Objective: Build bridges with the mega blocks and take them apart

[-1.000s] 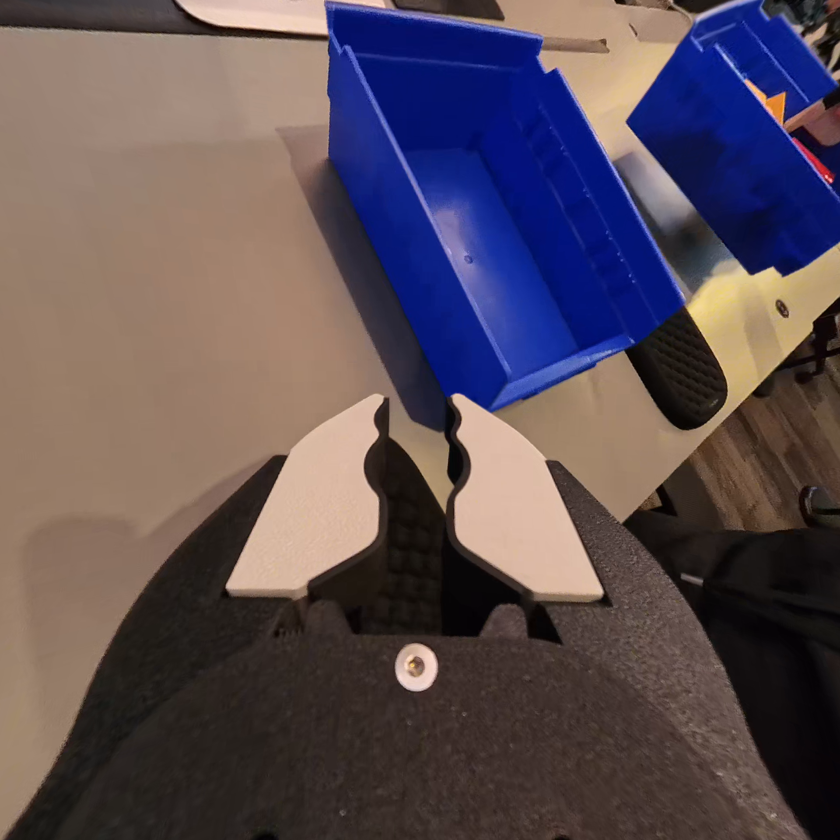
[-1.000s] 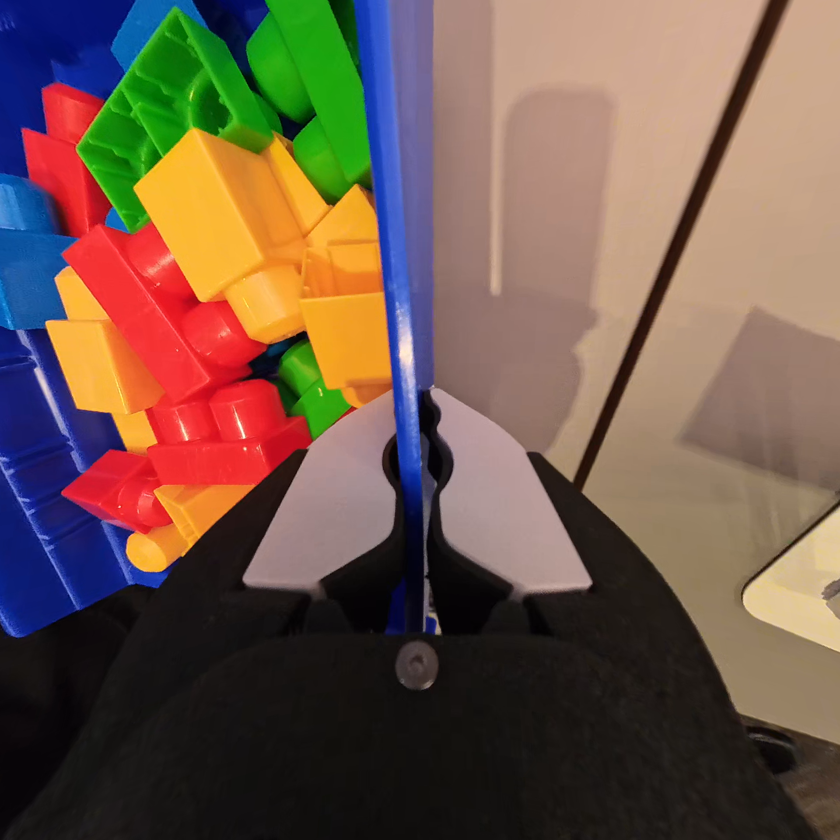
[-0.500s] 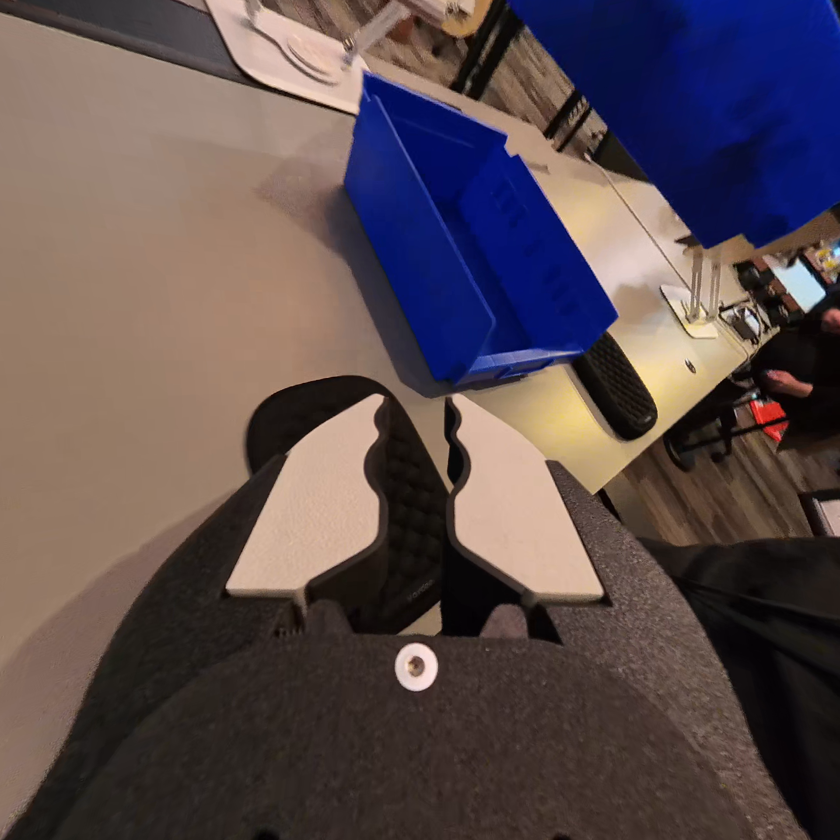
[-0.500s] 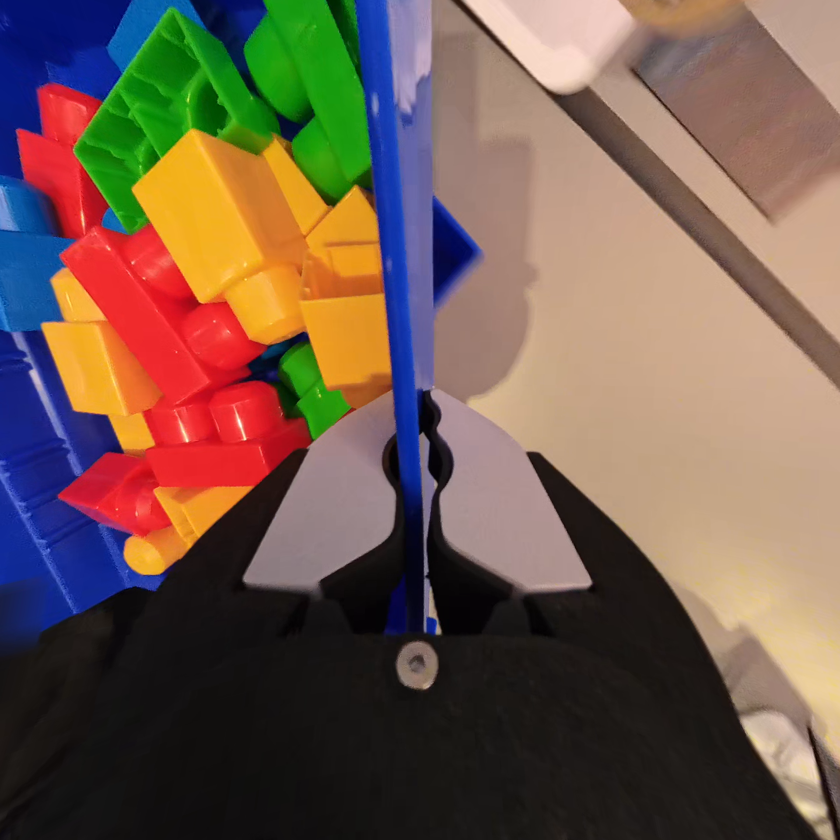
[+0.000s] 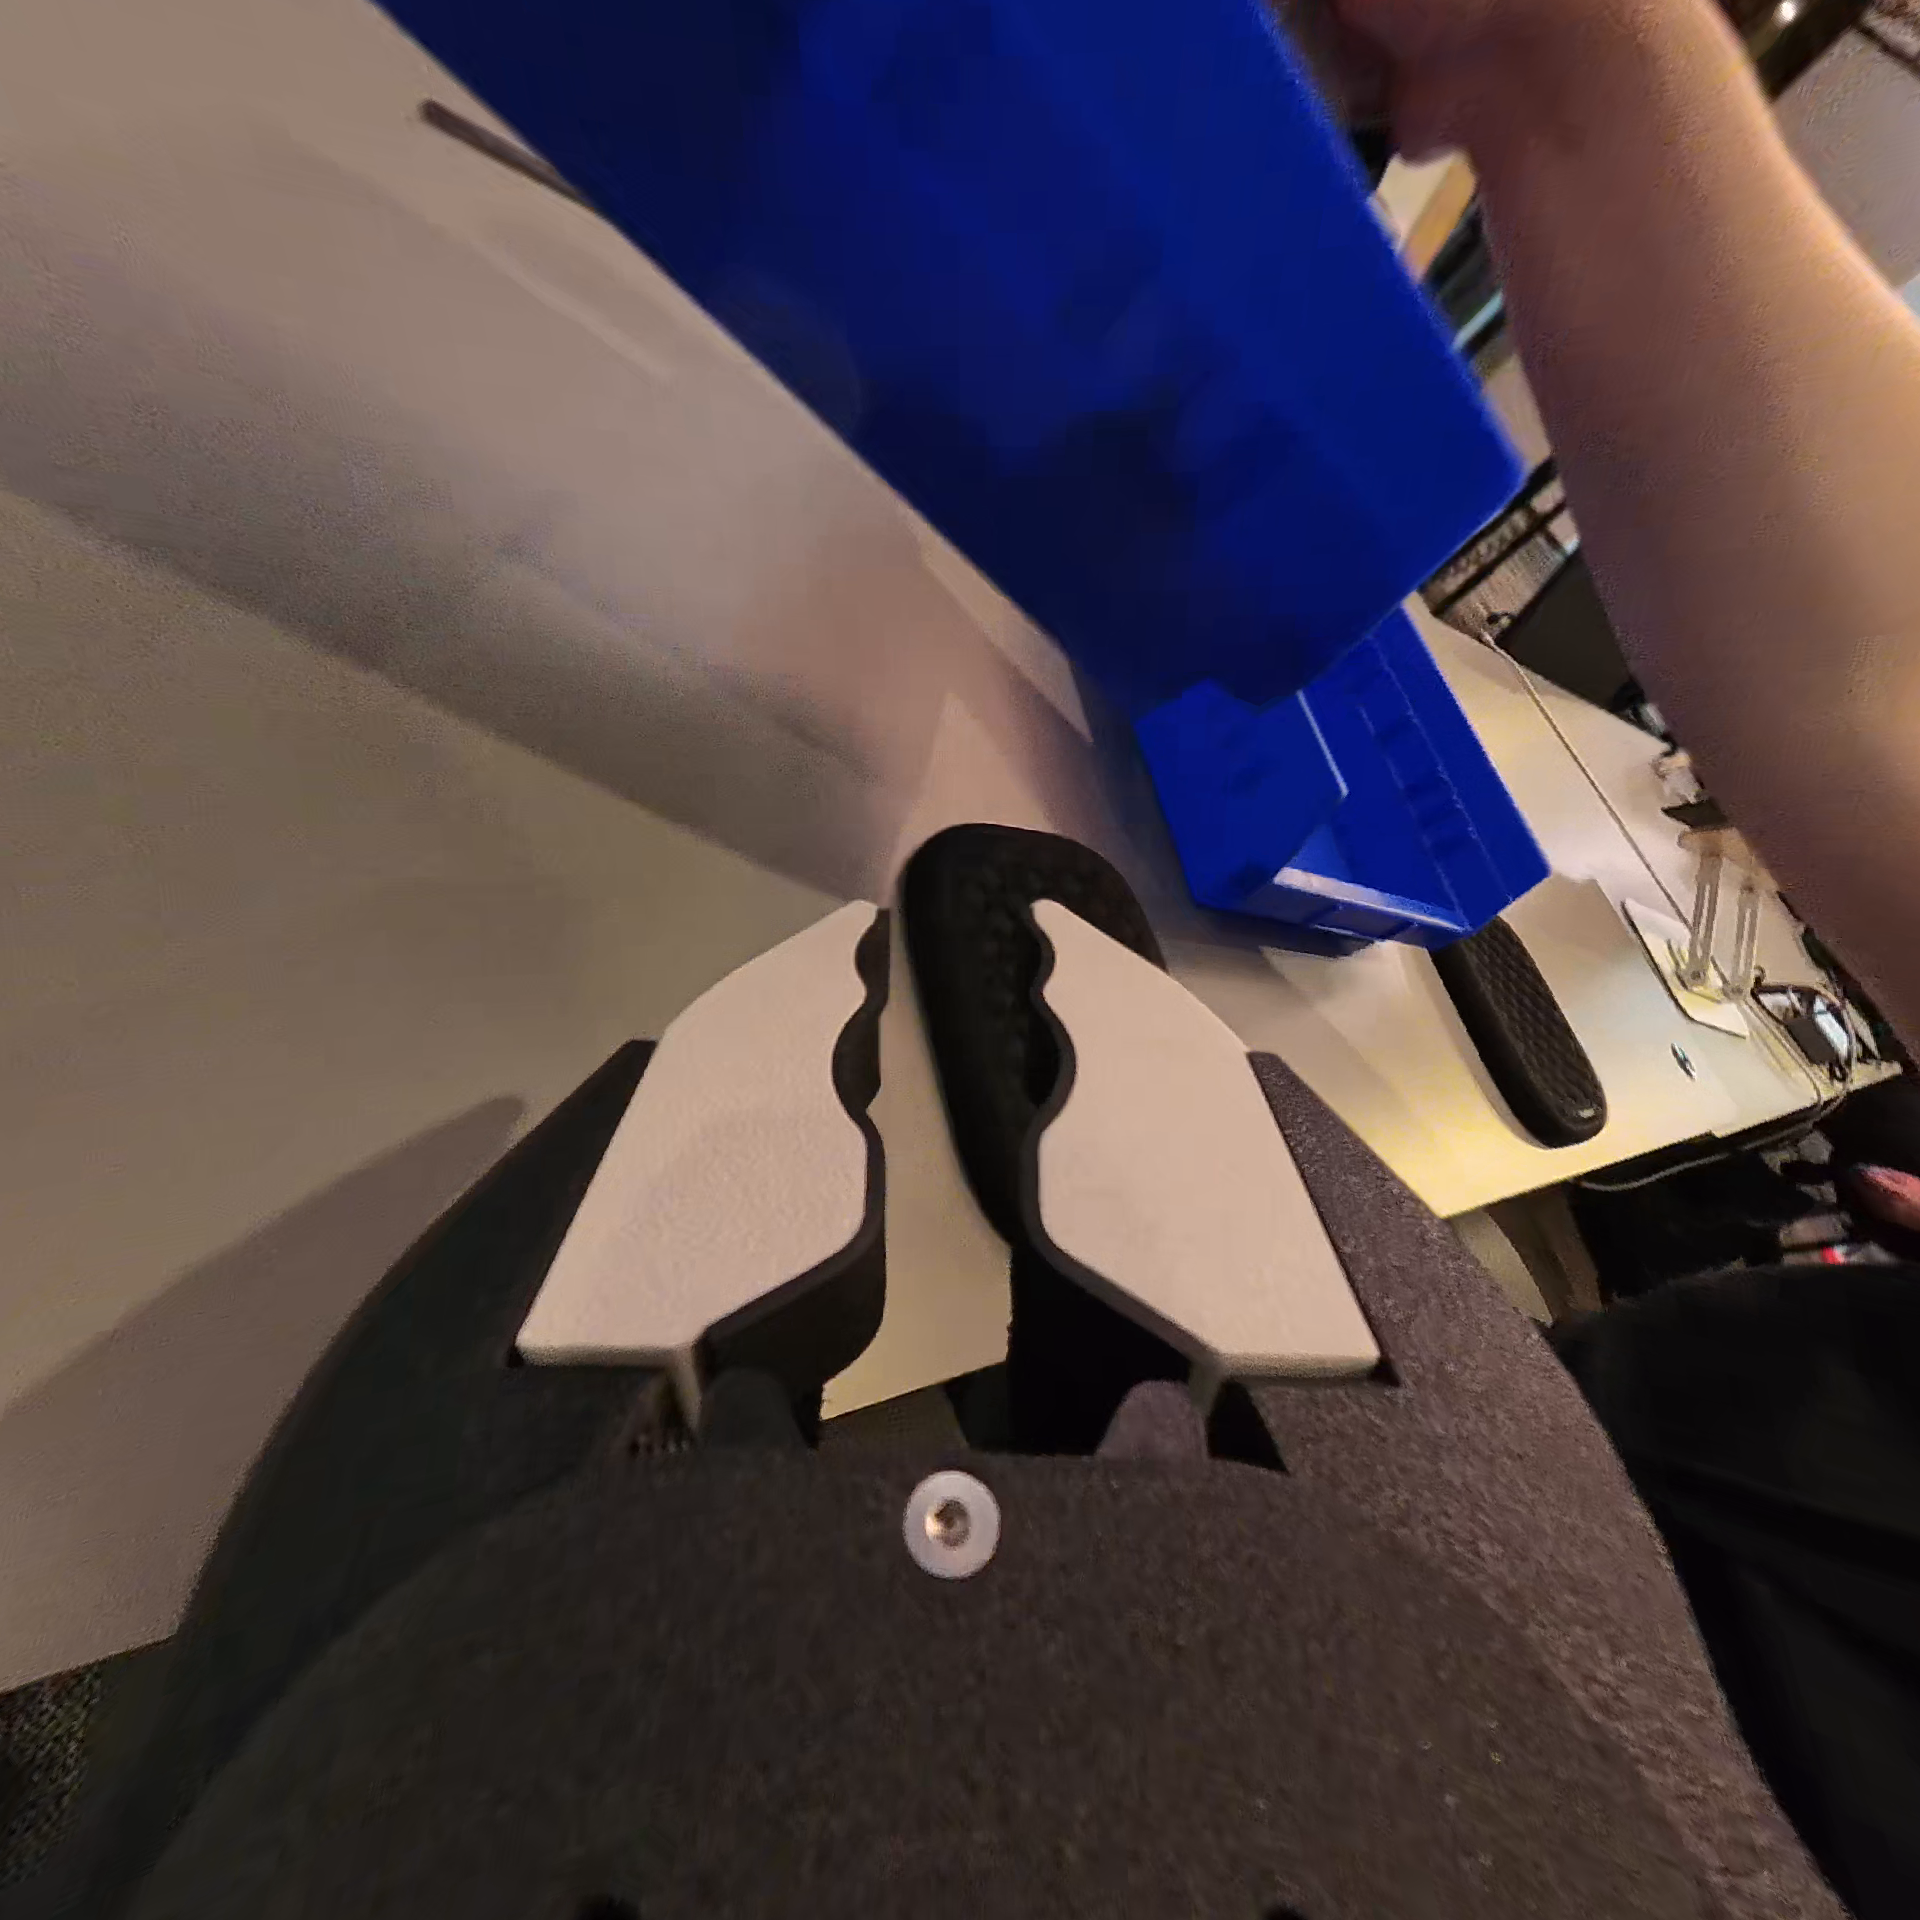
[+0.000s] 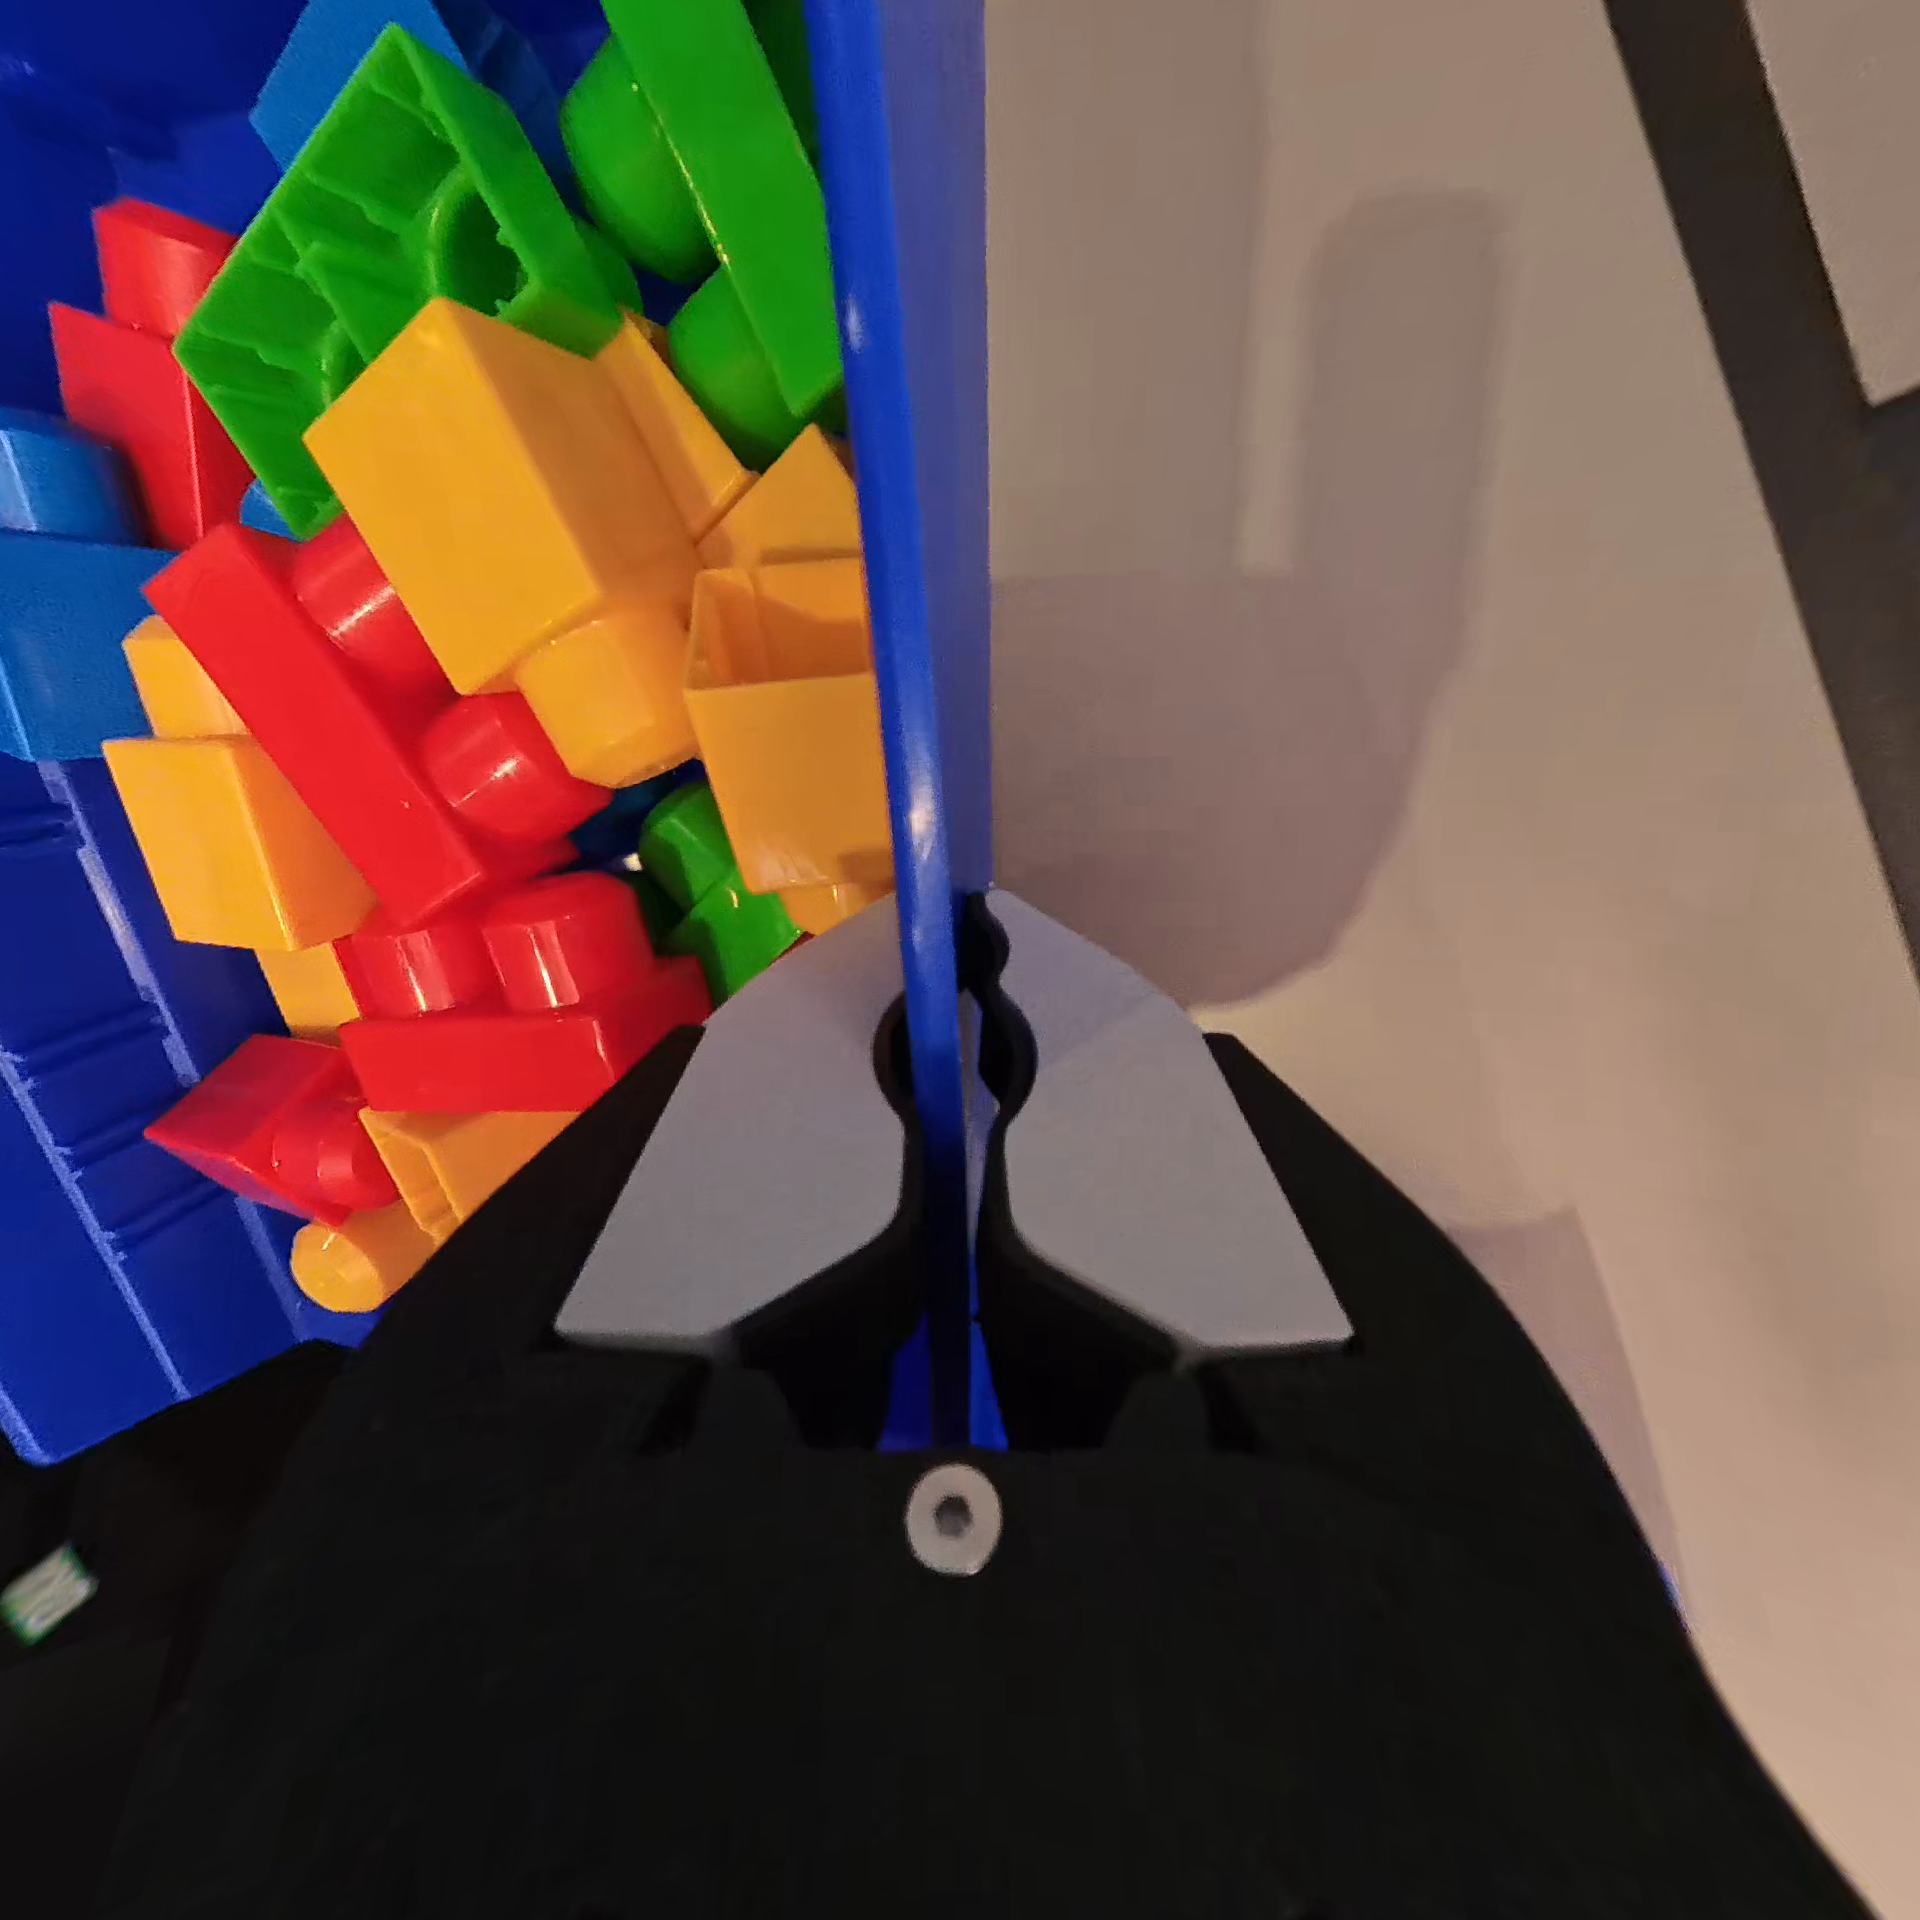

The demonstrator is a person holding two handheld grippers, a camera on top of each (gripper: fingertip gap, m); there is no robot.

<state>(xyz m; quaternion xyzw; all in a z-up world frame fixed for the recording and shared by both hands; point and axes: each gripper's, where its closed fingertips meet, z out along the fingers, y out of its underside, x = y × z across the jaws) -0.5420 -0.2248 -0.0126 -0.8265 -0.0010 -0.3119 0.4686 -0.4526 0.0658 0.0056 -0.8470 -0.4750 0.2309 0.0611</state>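
Note:
My right gripper (image 6: 951,914) is shut on the side wall (image 6: 883,416) of a blue bin. The bin holds several mega blocks: a yellow one (image 6: 499,488), a green one (image 6: 384,260), a red one (image 6: 312,717) and blue ones (image 6: 62,644). In the left wrist view this bin (image 5: 1039,312) hangs in the air, tilted over the table, blurred. My left gripper (image 5: 956,925) is open and empty, low over the table, below and in front of the lifted bin. A black textured pad (image 5: 987,997) lies on the table under its fingers.
A second blue bin (image 5: 1392,810) stands on the grey table (image 5: 312,727) behind the lifted one. A black wrist rest (image 5: 1517,1029) lies beside it near the table edge. A person's bare forearm (image 5: 1714,520) fills the upper right. A dark seam (image 6: 1766,312) crosses the table. One gripper's finger ends stand about 30 cm off the other's.
The bin of blocks, held by my right gripper, has swung over the table and now fills the upper left wrist view. My left gripper has tilted lower and turned; its opening is unchanged.

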